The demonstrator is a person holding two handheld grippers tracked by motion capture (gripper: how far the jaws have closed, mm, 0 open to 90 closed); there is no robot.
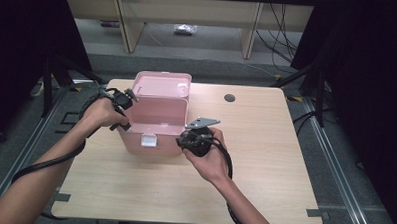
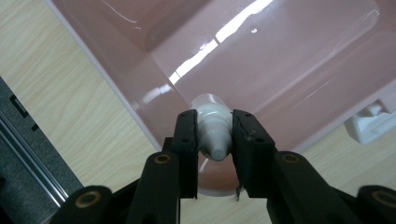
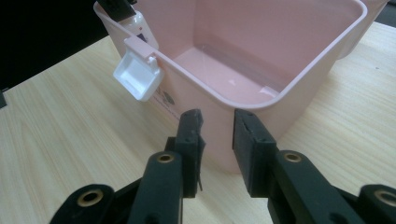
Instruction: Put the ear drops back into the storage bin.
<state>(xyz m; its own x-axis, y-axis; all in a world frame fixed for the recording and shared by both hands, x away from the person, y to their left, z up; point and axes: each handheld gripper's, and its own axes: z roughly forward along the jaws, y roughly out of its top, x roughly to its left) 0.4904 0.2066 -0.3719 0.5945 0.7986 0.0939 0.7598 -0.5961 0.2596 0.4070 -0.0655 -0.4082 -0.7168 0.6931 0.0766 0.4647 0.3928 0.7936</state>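
Trouble, as we judge it, is most likely at the left side, where our left gripper [image 2: 214,140] has a small white bottle [image 2: 213,130] clamped between its pads and holds it over the rim of the pink box [image 1: 155,140], whose lid stands open at the back. In the left gripper view the bottle sits high between the pads, its narrow end pointing back toward us, the rest hanging out over the box's glossy inside. We think a grip that short could let the smooth bottle pivot or slide out sideways, and if we let go while it hangs this close to the wall, it may strike the rim and tumble onto the wooden table [image 1: 264,184] instead of landing inside. Our right gripper [image 3: 217,135] stands part open with nothing between its pads, just in front of the box's near corner, and whether it touches the wall we cannot tell. If it pushes, the light box could skid or tip, and the white latch [image 3: 138,80] hanging at the front could snag.
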